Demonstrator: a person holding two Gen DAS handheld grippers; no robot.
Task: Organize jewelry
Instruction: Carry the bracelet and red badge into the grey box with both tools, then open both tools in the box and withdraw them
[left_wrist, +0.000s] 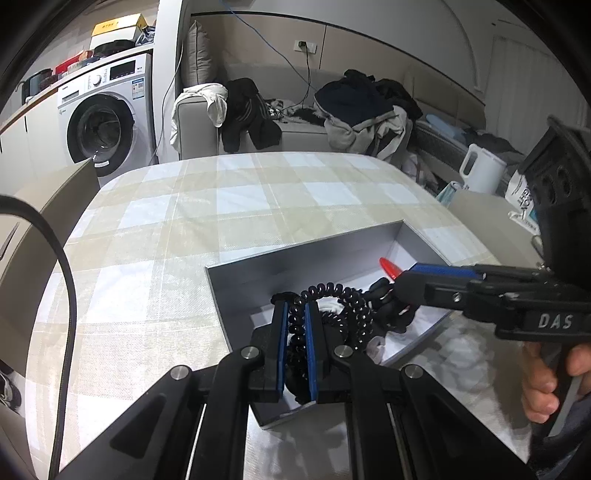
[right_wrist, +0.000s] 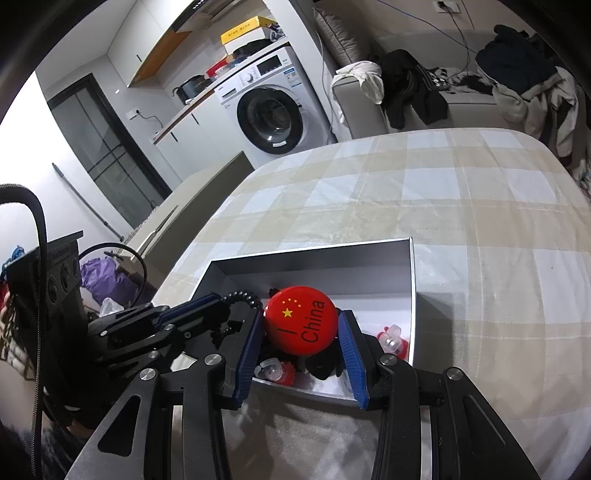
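Observation:
A grey open box (left_wrist: 236, 273) sits on the checked tablecloth; it also shows in the right wrist view (right_wrist: 413, 280). My left gripper (left_wrist: 295, 310) is shut on a black spiral cord bracelet (left_wrist: 332, 291) over the box. My right gripper (right_wrist: 301, 325) is shut on a round red badge (right_wrist: 301, 323) marked "China" with yellow stars, held over the box. In the left wrist view the right gripper (left_wrist: 400, 282) reaches in from the right, with the red badge's edge (left_wrist: 388, 266) showing. Small red and clear trinkets (right_wrist: 391, 338) lie in the box.
The table with checked cloth (left_wrist: 229, 206) extends far and left. A washing machine (left_wrist: 103, 110) and a sofa piled with clothes (left_wrist: 362, 107) stand behind. A white kettle (left_wrist: 480, 170) sits at the right. A black cable (left_wrist: 66, 295) hangs at the left.

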